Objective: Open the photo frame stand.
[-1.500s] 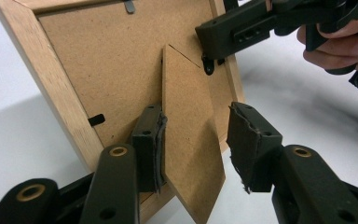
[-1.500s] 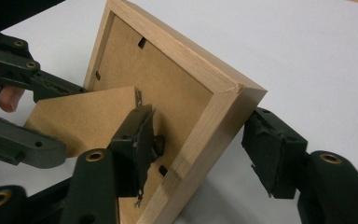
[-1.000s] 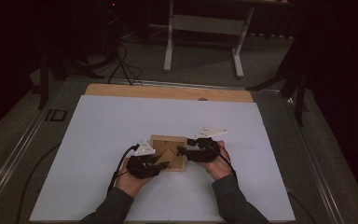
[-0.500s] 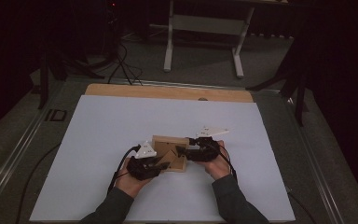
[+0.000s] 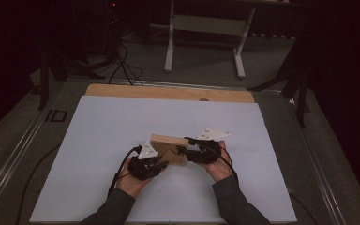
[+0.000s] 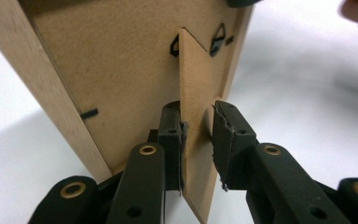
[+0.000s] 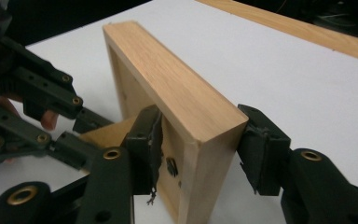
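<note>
Left hand (image 5: 130, 183): enters from the near edge of the table, left of centre, and carries the left gripper.
Left gripper (image 6: 198, 140): its jaws straddle the fold-out stand, one on each face. One pad lies against the board; the other stands a little off it (a narrow gap shows), so the stand is between the jaws but not clamped. The jaws have just been closing.
Stand (image 6: 196, 98): a thin fibreboard leg, hinged to the backing of the frame and swung out from it, edge-on between the jaws in the left gripper view.
Backing (image 6: 116, 65): brown fibreboard panel with small black clips and a black hanger near the top of the stand.
Picture frame (image 5: 169, 149): pale wood, standing on edge on the white sheet, nearer the near edge of the table than the far one and about midway between its left and right edges, between the two grippers.
Right gripper (image 7: 200, 151): jaws set across the end of the frame's wooden rail, one inside against the backing, one outside. Both pads sit close to the wood (whether they press on it cannot be told). The jaws have just been closing.
Right hand (image 5: 219, 165): comes in from the near edge, right of centre.
White sheet (image 5: 122, 117): covers most of the table.
Table (image 5: 168, 92): a bare wooden strip shows along the far edge.
</note>
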Available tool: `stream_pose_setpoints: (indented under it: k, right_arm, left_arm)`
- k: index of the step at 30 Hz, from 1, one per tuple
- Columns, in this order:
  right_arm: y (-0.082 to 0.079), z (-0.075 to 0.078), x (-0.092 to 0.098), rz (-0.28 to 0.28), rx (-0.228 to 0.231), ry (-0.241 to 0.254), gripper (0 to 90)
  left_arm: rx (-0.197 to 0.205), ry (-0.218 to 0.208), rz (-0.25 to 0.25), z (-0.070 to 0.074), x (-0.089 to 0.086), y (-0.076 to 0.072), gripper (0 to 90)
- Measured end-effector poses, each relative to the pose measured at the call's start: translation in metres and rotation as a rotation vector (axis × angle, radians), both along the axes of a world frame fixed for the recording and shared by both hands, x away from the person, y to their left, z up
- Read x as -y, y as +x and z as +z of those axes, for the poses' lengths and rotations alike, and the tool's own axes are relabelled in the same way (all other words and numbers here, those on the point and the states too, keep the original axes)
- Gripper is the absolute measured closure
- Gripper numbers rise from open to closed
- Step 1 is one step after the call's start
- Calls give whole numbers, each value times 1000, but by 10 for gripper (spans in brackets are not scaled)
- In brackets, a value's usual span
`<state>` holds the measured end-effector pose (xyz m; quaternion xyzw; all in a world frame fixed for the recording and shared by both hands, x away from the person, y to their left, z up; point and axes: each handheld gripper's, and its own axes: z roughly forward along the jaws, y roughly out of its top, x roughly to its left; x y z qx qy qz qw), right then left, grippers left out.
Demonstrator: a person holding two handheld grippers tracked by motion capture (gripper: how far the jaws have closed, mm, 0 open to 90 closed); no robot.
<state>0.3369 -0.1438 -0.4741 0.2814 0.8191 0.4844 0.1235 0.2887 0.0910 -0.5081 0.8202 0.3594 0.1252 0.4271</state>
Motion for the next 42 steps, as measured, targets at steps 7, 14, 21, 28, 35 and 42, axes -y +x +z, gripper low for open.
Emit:
stream_pose_setpoints:
  k: [7,14,21,28,35,42]
  right_arm:
    - [-3,0,-4,-5,27,-16,533]
    - [-8,0,-10,-3,71,-47,534]
    - [-9,0,-10,2,65,-48,532]
    - [-11,1,-9,35,47,-42,508]
    - [-15,1,-12,65,40,-45,488]
    - [-19,0,-13,78,40,-52,475]
  left_arm:
    - [17,-8,46,0,-3,3,743]
    - [23,4,59,-2,-4,5,738]
    - [27,3,60,-3,-4,4,730]
    - [-5,-55,48,-4,-6,2,665]
    - [-19,-86,43,-3,-8,-1,629]
    - [-40,-136,39,-3,-12,-4,590]
